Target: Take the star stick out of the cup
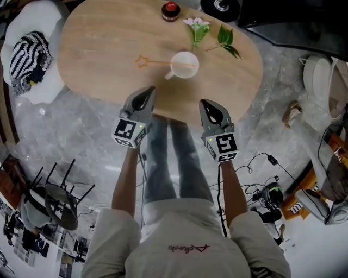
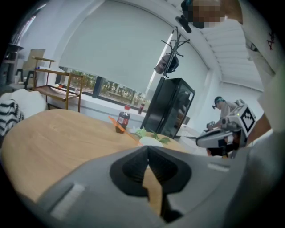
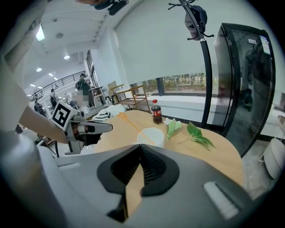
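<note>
A white cup [image 1: 185, 65] stands on the oval wooden table [image 1: 98, 49], toward its near side. The orange star stick [image 1: 155, 62] leans out of the cup to the left, its star end low over the tabletop. Both grippers hover off the table's near edge, short of the cup. My left gripper [image 1: 144, 96] is shut and empty, and my right gripper [image 1: 205, 103] is shut and empty too. In the left gripper view the closed jaws [image 2: 148, 149] point at the cup [image 2: 150, 141] and stick [image 2: 122, 127]. The right gripper view shows its closed jaws [image 3: 140, 148] below the cup [image 3: 151, 136] and stick [image 3: 131, 124].
A small red-capped bottle [image 1: 171, 11], a white flower sprig [image 1: 197, 28] and a green leaf sprig [image 1: 226, 41] lie at the table's far side. A white chair with a striped cloth [image 1: 30, 51] stands left, a black stool [image 1: 57, 201] and cables [image 1: 261, 179] on the floor.
</note>
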{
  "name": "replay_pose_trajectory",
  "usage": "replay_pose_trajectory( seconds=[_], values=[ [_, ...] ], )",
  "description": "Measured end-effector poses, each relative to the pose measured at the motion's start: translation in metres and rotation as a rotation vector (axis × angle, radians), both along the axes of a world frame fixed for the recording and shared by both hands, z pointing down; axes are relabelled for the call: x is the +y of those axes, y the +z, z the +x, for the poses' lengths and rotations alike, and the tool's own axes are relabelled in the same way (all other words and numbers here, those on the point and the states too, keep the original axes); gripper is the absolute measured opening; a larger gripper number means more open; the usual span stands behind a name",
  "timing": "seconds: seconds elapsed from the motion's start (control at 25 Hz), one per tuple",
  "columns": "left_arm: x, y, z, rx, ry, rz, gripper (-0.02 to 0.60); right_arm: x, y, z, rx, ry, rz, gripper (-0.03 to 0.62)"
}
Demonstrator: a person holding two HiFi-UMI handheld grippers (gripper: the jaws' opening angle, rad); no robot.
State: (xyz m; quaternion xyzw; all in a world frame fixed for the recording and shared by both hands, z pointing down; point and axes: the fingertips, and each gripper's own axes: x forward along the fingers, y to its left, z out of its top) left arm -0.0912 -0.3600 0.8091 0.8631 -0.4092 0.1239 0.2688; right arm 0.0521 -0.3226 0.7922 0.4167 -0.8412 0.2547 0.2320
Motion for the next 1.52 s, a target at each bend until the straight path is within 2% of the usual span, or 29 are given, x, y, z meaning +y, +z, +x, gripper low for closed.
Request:
replay_pose_trajectory(
  seconds=[0.32, 0.6, 0.8, 1.0, 1.28, 1.52],
  values=[
    [-0.011, 0.009, 0.003, -0.032, -0.013, 0.066, 0.002, 0.007, 0.007, 0.006, 0.009, -0.009, -0.014, 0.006],
    [-0.018, 0.022, 0.007, -0.069, -0.009, 0.059, 0.015, 0.005, 0.010, 0.005, 0.012, -0.015, -0.017, 0.006],
    [-0.026, 0.024, 0.011, -0.027, -0.013, 0.058, 0.063, 0.005, 0.013, 0.007, 0.015, -0.019, -0.022, 0.006],
    [-0.036, 0.028, 0.015, 0.036, -0.017, 0.046, 0.162, 0.004, 0.016, 0.009, 0.018, -0.019, -0.030, 0.006],
    [-0.049, 0.047, 0.017, 0.042, -0.030, 0.017, 0.175, 0.002, 0.020, 0.014, 0.022, -0.018, -0.035, 0.006],
    [-0.063, 0.053, 0.023, 0.032, -0.021, 0.028, 0.172, 0.003, 0.022, 0.016, 0.027, -0.035, -0.035, 0.006]
  ],
)
